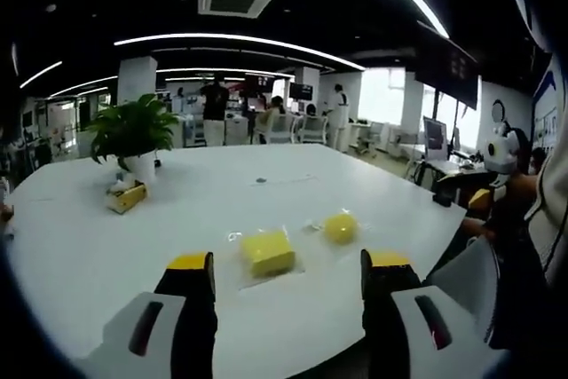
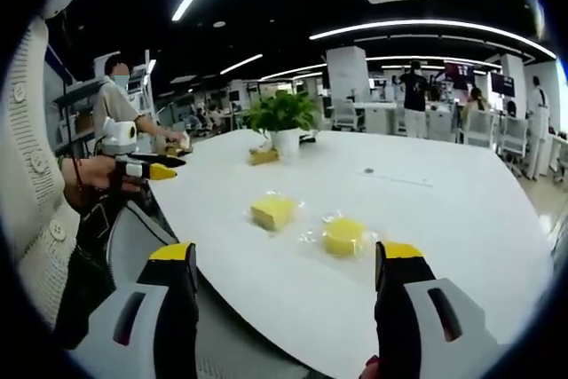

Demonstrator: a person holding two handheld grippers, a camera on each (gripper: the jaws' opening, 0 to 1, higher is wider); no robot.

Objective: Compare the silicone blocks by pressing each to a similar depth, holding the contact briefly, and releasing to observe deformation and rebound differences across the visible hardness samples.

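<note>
Hovering with jaws spread wide: left hand-held gripper [image 1: 288, 274] and right hand-held gripper [image 2: 288, 265]. Lying apart on the white bench [image 1: 177, 210]: two yellow silicone blocks [image 1: 267, 252] [image 1: 340, 227].

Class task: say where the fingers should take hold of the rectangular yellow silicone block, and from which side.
Grip the rectangular yellow block across its two long side faces, coming down from above. It lies flat on the white table, so those upright sides are likely the easiest parallel surfaces to reach.
</note>
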